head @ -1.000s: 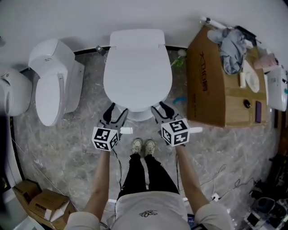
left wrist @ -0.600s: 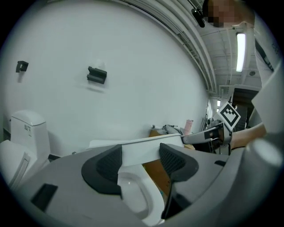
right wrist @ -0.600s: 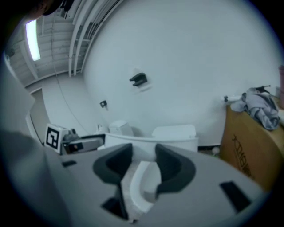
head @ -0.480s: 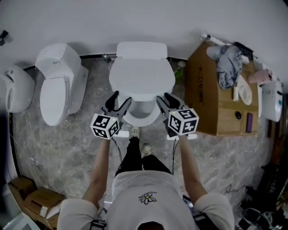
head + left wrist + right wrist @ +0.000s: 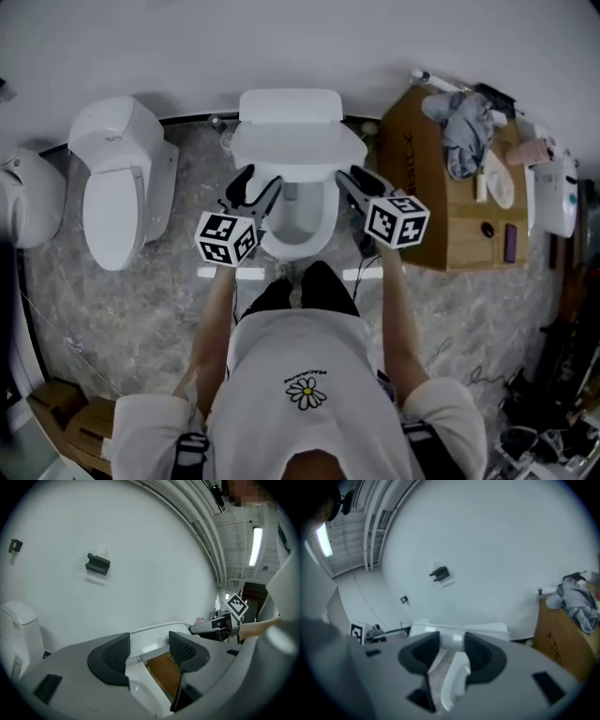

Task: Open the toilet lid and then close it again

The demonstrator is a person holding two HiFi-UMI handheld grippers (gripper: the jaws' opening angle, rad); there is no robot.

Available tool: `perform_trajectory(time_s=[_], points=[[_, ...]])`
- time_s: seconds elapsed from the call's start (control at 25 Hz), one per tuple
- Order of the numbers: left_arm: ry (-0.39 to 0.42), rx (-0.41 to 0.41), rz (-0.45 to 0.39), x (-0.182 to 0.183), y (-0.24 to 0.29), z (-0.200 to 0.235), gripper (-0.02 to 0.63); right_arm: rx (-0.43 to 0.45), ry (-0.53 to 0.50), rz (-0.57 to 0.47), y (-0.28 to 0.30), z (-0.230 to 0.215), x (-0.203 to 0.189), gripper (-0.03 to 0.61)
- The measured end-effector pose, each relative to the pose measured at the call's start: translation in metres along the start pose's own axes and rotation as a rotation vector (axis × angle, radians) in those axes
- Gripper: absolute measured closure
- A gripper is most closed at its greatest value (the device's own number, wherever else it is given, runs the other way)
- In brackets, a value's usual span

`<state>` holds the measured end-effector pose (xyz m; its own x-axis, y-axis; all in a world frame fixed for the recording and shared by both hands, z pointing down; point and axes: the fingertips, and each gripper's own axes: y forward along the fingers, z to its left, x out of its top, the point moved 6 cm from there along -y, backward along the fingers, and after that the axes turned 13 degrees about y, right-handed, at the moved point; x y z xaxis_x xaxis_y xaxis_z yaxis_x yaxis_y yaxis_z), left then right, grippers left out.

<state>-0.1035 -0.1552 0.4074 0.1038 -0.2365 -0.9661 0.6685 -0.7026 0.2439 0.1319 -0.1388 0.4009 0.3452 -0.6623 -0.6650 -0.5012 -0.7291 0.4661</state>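
Toilet lid (image 5: 298,148), at top centre of the head view, stands partly raised over the bowl (image 5: 298,225). The left gripper (image 5: 255,192) and right gripper (image 5: 349,180) flank its front rim, jaws apart with the rim between them. Opening looks about half done, and closing remains. Grey marbled floor (image 5: 187,272), white wall (image 5: 187,47), cardboard box (image 5: 422,187) at right.
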Motion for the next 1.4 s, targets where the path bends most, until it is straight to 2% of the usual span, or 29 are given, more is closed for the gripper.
perform_trajectory(time_s=[0.36, 0.64, 0.96, 1.16, 1.4], points=[[-0.021, 0.007, -0.068, 0.043, 0.034, 0.029, 0.331, 0.031, 0.016, -0.051, 0.019, 0.003, 0.060, 0.391], [0.063, 0.001, -0.123, 0.082, 0.069, 0.059, 0.327, 0.080, 0.015, -0.103, 0.044, 0.001, 0.108, 0.394], [0.069, 0.072, -0.170, 0.111, 0.105, 0.089, 0.327, 0.107, 0.017, -0.125, 0.075, -0.005, 0.158, 0.394], [0.107, 0.119, -0.164, 0.127, 0.126, 0.105, 0.327, 0.108, -0.051, -0.154, 0.095, -0.004, 0.184, 0.422], [0.128, 0.166, -0.155, 0.142, 0.153, 0.124, 0.328, 0.114, -0.040, -0.179, 0.119, -0.009, 0.211, 0.425]])
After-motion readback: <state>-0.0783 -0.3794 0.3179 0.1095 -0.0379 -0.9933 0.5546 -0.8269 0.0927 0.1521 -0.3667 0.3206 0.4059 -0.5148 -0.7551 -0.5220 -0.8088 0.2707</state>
